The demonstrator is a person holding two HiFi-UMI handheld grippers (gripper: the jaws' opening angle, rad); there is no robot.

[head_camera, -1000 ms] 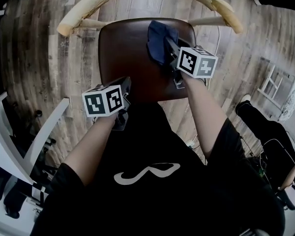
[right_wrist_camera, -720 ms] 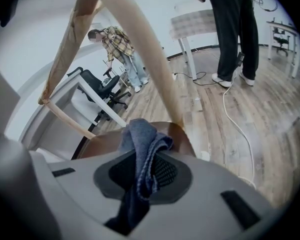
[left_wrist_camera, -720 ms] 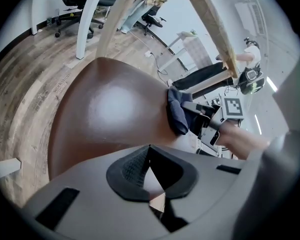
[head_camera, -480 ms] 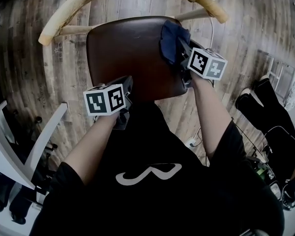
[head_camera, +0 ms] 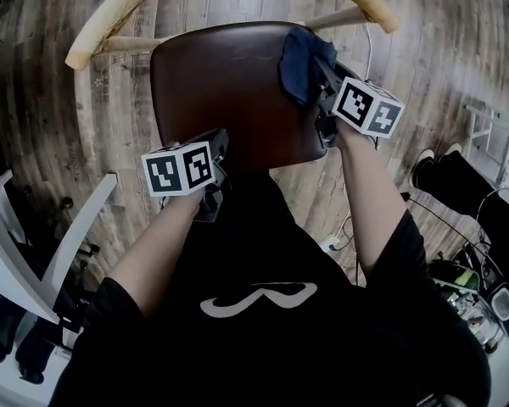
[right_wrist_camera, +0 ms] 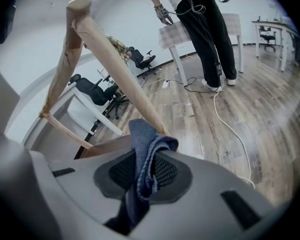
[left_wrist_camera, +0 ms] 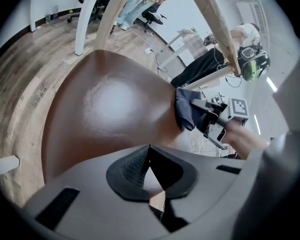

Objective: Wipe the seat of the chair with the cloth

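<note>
Nearest, the left gripper [left_wrist_camera: 149, 155] hovers at the seat's [head_camera: 225, 83] near edge, about 7 o'clock on it in the head view; its jaws are pressed together with nothing between them, so it takes no part in the wiping. Beyond it the brown seat spreads out glossy and bare across its middle. Farther on, at about 1 o'clock on the seat and close to its right rim, the right gripper [right_wrist_camera: 146, 158] reaches in from 4 o'clock; its jaws are clamped on a fold of the dark blue cloth [head_camera: 297, 62].

The cloth looks soft, light and limp; it will likely drape and bunch rather than hold a shape. The hold on a gathered fold suits it, leaving loose fabric below the jaws to press on the seat. That bunch lies on the seat with its long axis running roughly 12 to 6 along the right rim; a blue tuft sticks up past the jaws in the right gripper view.

Farthest, the pale curved backrest [head_camera: 110, 25] arcs round from 10 to 2 o'clock over the wood floor [head_camera: 51, 100].
</note>
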